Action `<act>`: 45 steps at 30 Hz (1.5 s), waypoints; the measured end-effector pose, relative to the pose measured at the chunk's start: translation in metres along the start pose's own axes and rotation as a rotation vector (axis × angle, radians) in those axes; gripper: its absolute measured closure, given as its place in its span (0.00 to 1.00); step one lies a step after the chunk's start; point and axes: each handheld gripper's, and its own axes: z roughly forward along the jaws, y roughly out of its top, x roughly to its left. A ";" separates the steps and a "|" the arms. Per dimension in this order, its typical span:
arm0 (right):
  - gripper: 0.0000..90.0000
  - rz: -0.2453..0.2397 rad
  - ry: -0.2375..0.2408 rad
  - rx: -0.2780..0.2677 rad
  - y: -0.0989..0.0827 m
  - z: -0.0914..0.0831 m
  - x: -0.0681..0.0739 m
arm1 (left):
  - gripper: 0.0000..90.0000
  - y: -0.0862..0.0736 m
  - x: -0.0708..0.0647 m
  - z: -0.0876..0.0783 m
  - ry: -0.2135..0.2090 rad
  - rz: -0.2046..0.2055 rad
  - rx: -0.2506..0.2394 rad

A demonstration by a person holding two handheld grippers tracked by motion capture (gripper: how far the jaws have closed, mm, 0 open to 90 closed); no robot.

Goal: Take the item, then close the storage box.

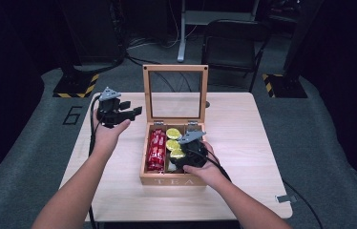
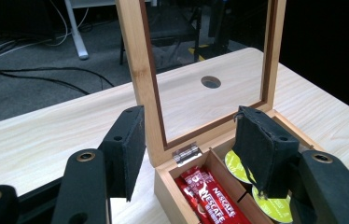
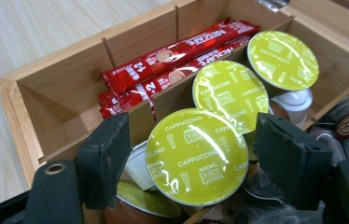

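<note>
Black jaws of the left gripper point(image 1: 131, 113) stand apart with nothing between them, up over the table point(image 1: 243, 119) just left of the wooden tea box point(image 1: 172, 180). Red coffee sticks point(image 1: 156, 150) lie in the box's left part. Next come green-topped cappuccino pods point(image 1: 172, 139) in the middle part. The right gripper point(image 3: 193, 163) reaches in there, jaws wide on both sides of the nearest pod point(image 3: 197, 156), not squeezing it.

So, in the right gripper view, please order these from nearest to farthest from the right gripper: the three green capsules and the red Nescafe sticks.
1. Front Cappuccino capsule, between its jaws.
2. Middle capsule, just behind.
3. Far capsule, upper right.
4. Nescafe sticks, next compartment; too close to rank against the far capsule.
</note>
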 end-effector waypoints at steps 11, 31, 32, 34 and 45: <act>0.32 -0.007 -0.003 0.021 -0.001 0.004 0.001 | 0.48 0.000 0.002 -0.001 0.005 -0.003 -0.003; 0.41 -0.020 -0.005 0.019 -0.001 0.001 0.001 | 0.48 0.000 0.001 0.000 0.006 -0.003 -0.004; 0.41 -0.019 -0.005 0.014 0.000 0.001 0.001 | 0.48 0.000 0.001 0.000 0.007 -0.003 -0.004; 0.41 -0.027 0.001 0.006 0.001 -0.001 0.002 | 0.48 0.000 0.001 0.000 0.006 -0.003 -0.003; 0.41 -0.030 0.016 -0.019 0.013 -0.011 0.005 | 0.48 0.001 0.002 -0.002 0.012 -0.014 -0.016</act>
